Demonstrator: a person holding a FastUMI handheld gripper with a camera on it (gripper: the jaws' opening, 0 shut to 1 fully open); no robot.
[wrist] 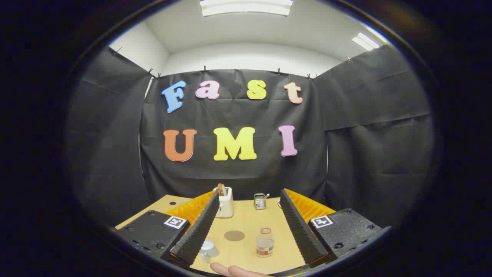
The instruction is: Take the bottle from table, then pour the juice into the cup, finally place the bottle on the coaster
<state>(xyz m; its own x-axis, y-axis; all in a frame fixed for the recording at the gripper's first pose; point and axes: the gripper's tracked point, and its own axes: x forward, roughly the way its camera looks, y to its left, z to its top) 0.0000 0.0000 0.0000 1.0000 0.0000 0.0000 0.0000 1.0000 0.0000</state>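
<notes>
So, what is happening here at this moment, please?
A person holds a gripper above a wooden table, its fingers wide open with nothing between them. Below, a small bottle stands upright and untouched. A clear cup sits near one finger, and a round coaster lies between cup and bottle. Farther back are a toaster and a small metal holder. A fingertip shows at the table's near edge. No pouring has begun.

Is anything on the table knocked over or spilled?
No, nothing stands out. The bottle stands upright, the cup sits near the round coaster, and the table shows no spill. The gripper hangs above with its jaws open and empty. A person's fingertips rest at the near edge.
</notes>
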